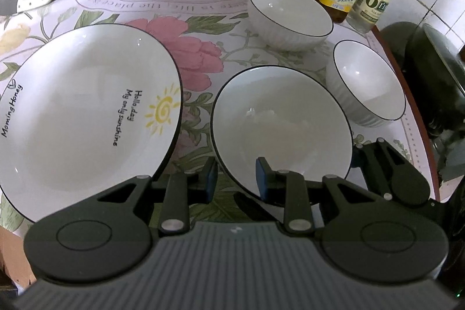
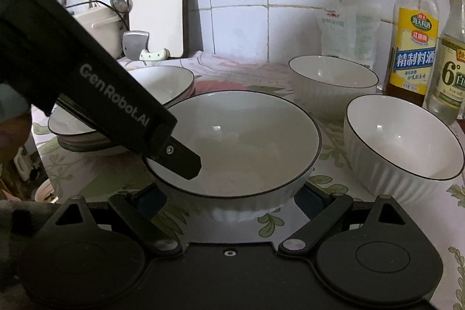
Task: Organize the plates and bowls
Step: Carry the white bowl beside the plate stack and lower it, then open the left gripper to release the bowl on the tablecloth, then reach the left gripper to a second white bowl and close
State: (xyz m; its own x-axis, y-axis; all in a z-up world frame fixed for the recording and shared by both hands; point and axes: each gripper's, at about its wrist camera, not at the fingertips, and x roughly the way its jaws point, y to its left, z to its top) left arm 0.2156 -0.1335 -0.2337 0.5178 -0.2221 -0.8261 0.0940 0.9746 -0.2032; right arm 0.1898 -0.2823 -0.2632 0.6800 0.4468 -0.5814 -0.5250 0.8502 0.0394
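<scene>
My left gripper [image 1: 236, 179] straddled the centre-frame bowl [image 1: 282, 130] rim, grip uncertain; right gripper [image 2: 231, 198] gaped around it. Next: clamp, stack.

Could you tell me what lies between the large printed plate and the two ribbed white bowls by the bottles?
A wide white black-rimmed bowl sits there on the floral tablecloth, clearest in the left wrist view.
</scene>
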